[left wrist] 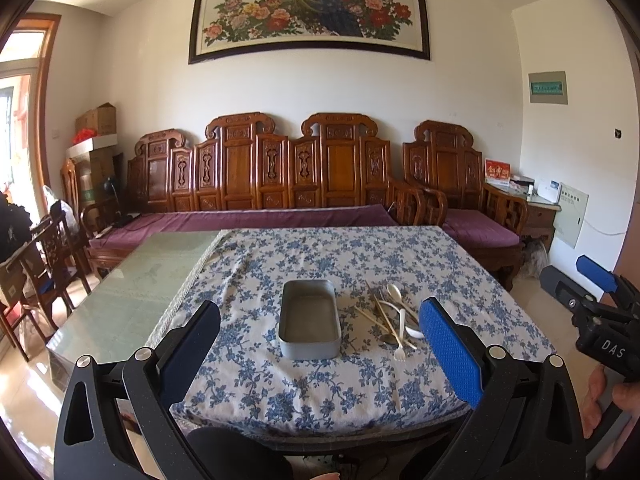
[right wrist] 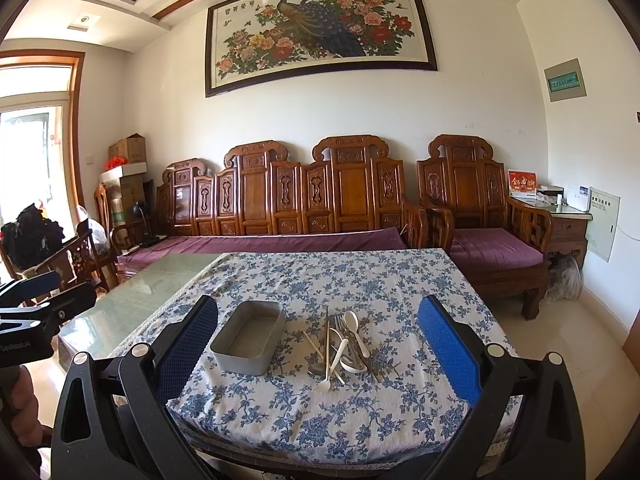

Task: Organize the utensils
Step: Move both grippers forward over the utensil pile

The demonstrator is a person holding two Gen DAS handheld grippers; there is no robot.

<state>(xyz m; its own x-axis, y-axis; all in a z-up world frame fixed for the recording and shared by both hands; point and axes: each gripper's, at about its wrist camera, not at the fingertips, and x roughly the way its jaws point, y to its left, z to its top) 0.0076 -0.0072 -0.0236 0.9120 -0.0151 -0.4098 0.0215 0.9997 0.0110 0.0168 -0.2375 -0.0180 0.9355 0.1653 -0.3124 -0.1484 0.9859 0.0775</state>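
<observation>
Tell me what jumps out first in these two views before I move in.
A grey metal tin sits empty on the blue-flowered tablecloth. A tangled pile of utensils lies just right of it. Behind, a peacock painting hangs above the carved wooden bench.

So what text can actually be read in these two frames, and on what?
"DAS": white letters on the right gripper body, seen from the left wrist.
Left gripper body lettering: too blurred.
Peacock painting inscription: too small.
Red card on the side cabinet, green wall panel: unreadable.

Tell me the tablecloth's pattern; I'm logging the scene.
Blue flowers on white tablecloth, clearest in the right wrist view.
</observation>
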